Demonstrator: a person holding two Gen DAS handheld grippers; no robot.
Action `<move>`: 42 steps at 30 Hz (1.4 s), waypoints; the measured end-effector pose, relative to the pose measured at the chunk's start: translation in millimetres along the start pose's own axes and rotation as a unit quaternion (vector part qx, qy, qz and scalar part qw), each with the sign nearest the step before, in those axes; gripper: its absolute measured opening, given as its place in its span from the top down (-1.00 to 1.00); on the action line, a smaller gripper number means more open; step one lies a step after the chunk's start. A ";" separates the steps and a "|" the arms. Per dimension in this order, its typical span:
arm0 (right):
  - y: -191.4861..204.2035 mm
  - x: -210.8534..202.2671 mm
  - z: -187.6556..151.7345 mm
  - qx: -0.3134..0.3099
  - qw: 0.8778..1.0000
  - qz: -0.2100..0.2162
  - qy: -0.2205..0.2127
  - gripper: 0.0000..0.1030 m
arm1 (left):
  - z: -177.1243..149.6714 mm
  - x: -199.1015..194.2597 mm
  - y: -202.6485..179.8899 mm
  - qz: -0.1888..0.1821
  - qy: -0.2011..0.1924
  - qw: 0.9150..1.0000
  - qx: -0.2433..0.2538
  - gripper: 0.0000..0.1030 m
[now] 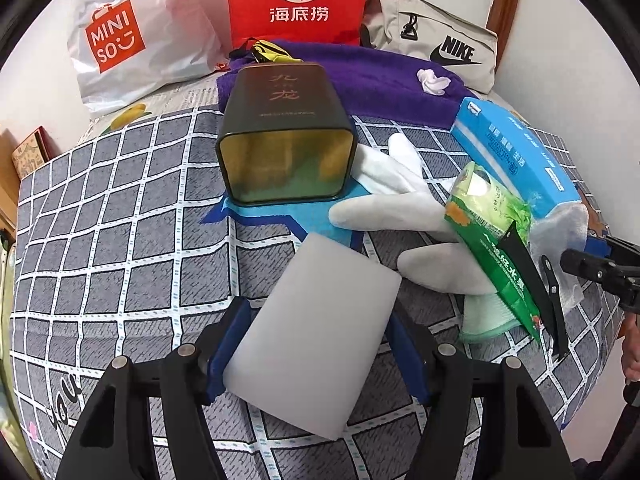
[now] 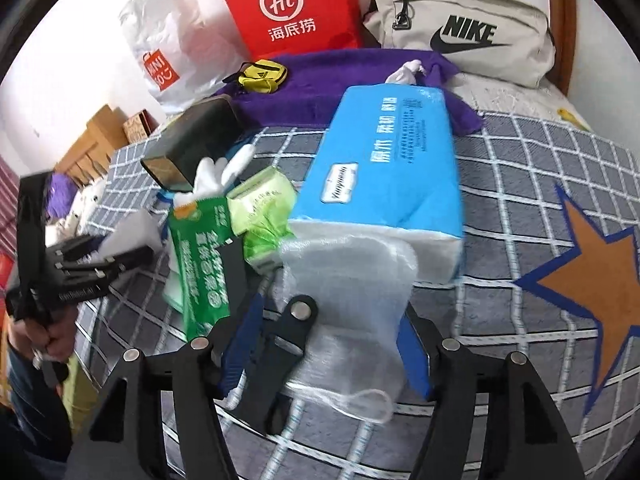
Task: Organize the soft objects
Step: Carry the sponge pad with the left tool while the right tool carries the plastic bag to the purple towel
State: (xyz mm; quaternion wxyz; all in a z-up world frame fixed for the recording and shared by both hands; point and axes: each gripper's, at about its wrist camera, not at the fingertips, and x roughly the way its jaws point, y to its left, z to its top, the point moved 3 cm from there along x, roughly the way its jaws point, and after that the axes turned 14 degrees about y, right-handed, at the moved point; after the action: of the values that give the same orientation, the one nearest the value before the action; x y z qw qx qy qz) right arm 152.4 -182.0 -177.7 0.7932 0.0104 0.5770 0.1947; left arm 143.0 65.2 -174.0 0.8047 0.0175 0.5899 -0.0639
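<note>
My left gripper (image 1: 316,312) is shut on a white sponge block (image 1: 320,332), its blue pads pressing both long sides just above the checked bedspread (image 1: 120,220). A dark tin (image 1: 286,140) lies on its side ahead, its mouth facing me, with white gloves (image 1: 400,208) beside it. My right gripper (image 2: 332,312) stands open around a white mesh cloth (image 2: 348,300) that lies against a blue tissue pack (image 2: 384,160). Its left pad is clear of the cloth. A black clip-like tool (image 2: 292,332) and a green packet (image 2: 200,264) lie just to the left.
At the back stand a Miniso bag (image 1: 120,36), a red paper bag (image 1: 298,0) and a Nike pouch (image 1: 440,40), behind a purple towel (image 1: 380,80). A yellow pouch (image 2: 262,74) and a crumpled tissue (image 1: 432,80) rest on the towel. The bed's left edge borders boxes (image 2: 100,136).
</note>
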 end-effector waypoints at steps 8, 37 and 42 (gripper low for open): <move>18.4 31.2 12.6 -0.016 0.996 -0.085 0.016 -0.26 | 1.5 1.3 2.5 -0.009 0.001 1.000 0.003 -0.29; 19.5 -75.8 24.5 -0.027 0.996 -0.019 -0.082 0.88 | 10.4 -65.8 17.6 -0.021 -0.069 0.997 -0.033 -0.26; 14.9 -85.4 38.1 -0.020 0.996 -0.021 -0.086 0.88 | 17.8 -79.8 19.6 -0.012 -0.078 0.996 -0.046 -0.26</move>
State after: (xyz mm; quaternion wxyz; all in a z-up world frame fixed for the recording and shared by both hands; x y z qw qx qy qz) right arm 160.9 -187.7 -83.6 0.8438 -0.0013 0.5027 0.1878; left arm 138.6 89.3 -93.6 0.8474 -0.0315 0.5280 -0.0470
